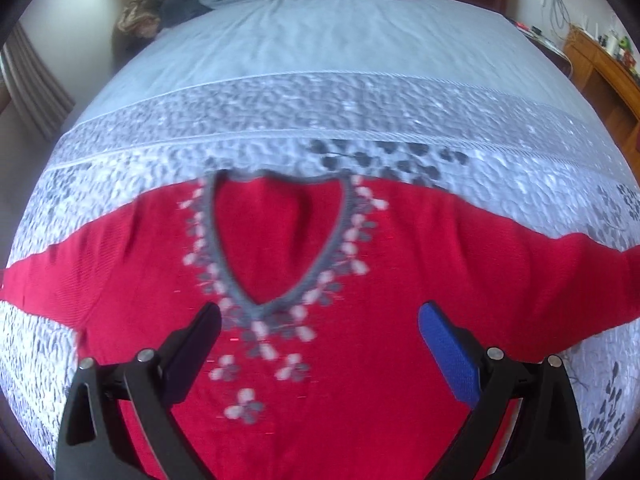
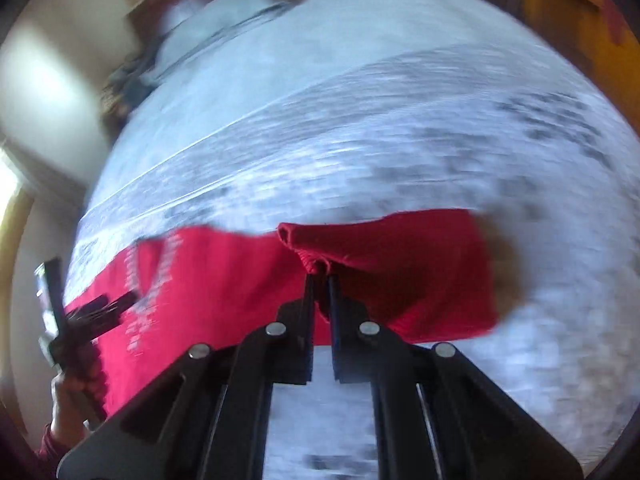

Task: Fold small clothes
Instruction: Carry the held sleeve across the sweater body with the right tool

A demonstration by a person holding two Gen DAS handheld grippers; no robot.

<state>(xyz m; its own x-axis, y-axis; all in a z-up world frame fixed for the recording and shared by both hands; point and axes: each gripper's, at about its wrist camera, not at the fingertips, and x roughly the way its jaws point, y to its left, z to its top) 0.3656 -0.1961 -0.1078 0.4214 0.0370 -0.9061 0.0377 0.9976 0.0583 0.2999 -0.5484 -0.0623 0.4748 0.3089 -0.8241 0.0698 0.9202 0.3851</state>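
A big bed (image 1: 320, 40) with a pale blue and grey cover fills both views, and it has lots of bare room on the far side of the work. A red sweater (image 1: 360, 380) lies flat on the cover near the front, face up, with its grey V neck (image 1: 276, 240) pointing toward the camera. One sleeve reaches out to each side, so the folding looks like it has only just begun. The body is not folded yet, and the other sleeve looks flat too. In the right wrist view, the right gripper (image 2: 320, 276) is pressed together, pinching the sleeve end (image 2: 312, 258), which looks lifted and bunched, maybe being brought in over the body. The left gripper (image 1: 320, 344) is spread wide over the chest, holding nothing. A wooden cabinet (image 1: 600, 68) stands beside the bed, well apart.
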